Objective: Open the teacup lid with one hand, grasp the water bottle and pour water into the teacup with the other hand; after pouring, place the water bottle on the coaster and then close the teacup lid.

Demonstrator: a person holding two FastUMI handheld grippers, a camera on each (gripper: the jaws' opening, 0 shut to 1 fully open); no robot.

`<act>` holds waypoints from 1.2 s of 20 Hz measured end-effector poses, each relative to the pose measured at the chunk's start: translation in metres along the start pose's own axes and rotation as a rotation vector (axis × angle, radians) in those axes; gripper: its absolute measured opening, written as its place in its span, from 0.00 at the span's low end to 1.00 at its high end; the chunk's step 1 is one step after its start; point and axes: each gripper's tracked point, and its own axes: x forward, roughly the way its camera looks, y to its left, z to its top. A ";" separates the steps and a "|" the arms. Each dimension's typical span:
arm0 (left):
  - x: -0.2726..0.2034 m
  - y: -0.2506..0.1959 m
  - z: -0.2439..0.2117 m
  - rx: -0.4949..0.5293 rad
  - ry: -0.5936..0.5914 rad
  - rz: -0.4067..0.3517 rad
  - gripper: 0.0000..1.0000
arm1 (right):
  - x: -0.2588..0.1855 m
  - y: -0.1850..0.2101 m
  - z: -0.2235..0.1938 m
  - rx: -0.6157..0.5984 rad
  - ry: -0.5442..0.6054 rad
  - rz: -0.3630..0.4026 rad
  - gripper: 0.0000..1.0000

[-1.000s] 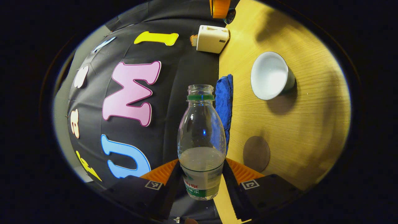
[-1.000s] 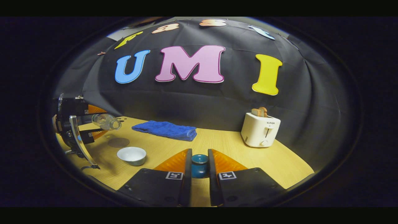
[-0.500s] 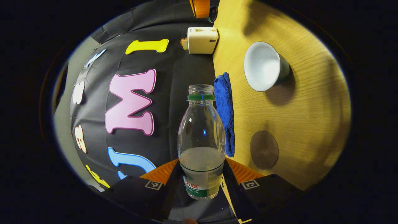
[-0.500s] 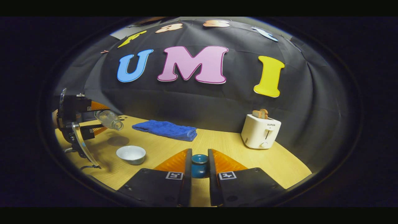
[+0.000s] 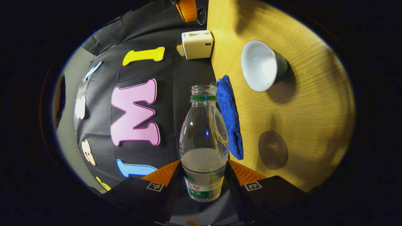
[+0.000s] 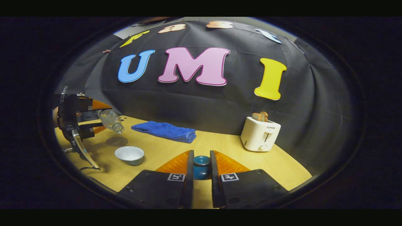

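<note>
Label-wrapped water bottle (image 5: 203, 150) between left gripper (image 5: 203, 175) fingers (image 5: 163, 174)

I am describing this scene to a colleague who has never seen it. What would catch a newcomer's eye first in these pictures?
First, the uncapped water bottle clamped in the left gripper, tipped over in the air, mouth aimed down toward the open white teacup on the wooden table. Next, the right gripper holding the dark blue lid between its jaws. Behind them, a blue towel and a white toaster stand near the wall.

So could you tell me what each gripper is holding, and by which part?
Left gripper: water bottle, by its labelled lower body. Right gripper: teacup lid, by its knob.
</note>
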 end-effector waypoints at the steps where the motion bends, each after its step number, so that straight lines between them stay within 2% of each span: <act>1: 0.000 0.001 0.001 0.008 -0.004 0.004 0.77 | -0.001 0.000 0.000 -0.004 0.001 0.001 0.31; 3: 0.001 0.000 0.004 0.020 -0.011 0.006 0.77 | -0.002 -0.001 0.000 -0.009 -0.001 0.002 0.31; 4: 0.002 0.000 0.005 0.026 -0.013 0.007 0.77 | -0.001 -0.001 0.001 -0.009 -0.003 0.003 0.27; 5: 0.001 0.001 0.005 0.032 -0.013 0.009 0.77 | -0.002 -0.002 0.001 -0.009 -0.004 0.003 0.31; 15: 0.001 0.006 0.006 0.084 -0.025 0.045 0.76 | -0.006 -0.006 0.002 -0.015 -0.012 -0.004 0.31; 24: 0.007 0.015 0.009 0.167 -0.087 0.090 0.76 | -0.008 -0.006 -0.002 -0.007 -0.006 -0.010 0.31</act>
